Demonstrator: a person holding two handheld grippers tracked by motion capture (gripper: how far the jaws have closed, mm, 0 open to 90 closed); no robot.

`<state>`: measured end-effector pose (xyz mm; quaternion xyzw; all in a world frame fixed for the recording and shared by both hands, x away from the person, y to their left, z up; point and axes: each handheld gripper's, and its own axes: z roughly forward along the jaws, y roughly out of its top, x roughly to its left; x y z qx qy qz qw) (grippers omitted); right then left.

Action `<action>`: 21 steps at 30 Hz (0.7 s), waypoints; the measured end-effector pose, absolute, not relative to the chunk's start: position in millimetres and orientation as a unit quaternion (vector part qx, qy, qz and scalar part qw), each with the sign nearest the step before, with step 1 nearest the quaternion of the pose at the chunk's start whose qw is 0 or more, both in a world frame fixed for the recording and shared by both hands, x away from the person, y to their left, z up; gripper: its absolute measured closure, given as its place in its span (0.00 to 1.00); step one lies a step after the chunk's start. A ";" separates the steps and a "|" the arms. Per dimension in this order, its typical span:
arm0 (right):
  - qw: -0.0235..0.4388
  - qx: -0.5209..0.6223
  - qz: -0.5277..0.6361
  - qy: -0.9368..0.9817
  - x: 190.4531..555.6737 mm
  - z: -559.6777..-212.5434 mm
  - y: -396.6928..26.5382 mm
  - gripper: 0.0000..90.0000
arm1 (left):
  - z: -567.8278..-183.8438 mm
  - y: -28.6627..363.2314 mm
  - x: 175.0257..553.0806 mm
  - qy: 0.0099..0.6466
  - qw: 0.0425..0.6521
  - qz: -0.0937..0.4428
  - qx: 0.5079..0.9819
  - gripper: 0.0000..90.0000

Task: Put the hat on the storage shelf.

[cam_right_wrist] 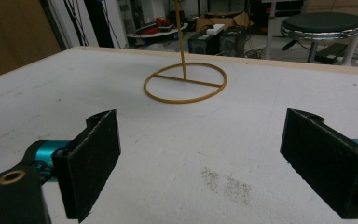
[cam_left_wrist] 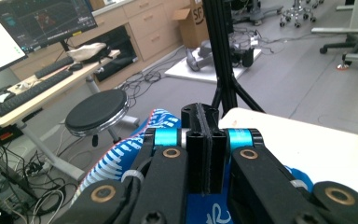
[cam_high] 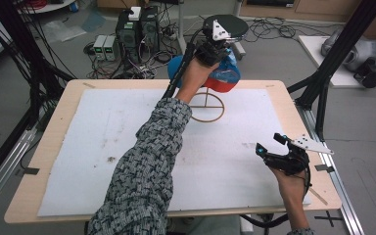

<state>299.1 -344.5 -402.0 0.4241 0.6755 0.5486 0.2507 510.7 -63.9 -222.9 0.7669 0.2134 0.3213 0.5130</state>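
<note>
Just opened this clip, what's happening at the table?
A person works with a handheld gripper in each hand. The left gripper, its fingers shut, is raised at the table's far edge over a blue, white and red bag-like item above a gold wire stand; whether it pinches the item is unclear. The right gripper rests open near the table's right edge, holding nothing.

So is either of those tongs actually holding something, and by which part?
The left tongs are shut over a blue, white and red cap on the wire stand; the pinched part cannot be told. The right tongs stand open, holding nothing.
</note>
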 end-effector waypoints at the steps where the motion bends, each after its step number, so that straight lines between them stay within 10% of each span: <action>1: 0.250 0.425 0.549 0.675 298.9 -401.9 -344.5 0.12 | -224.2 -64.3 511.6 0.216 0.508 0.321 0.770 0.99; 21: 0.246 0.427 0.547 0.676 299.9 -403.7 -344.4 0.12 | -224.5 -70.0 510.3 0.217 0.508 0.317 0.771 0.99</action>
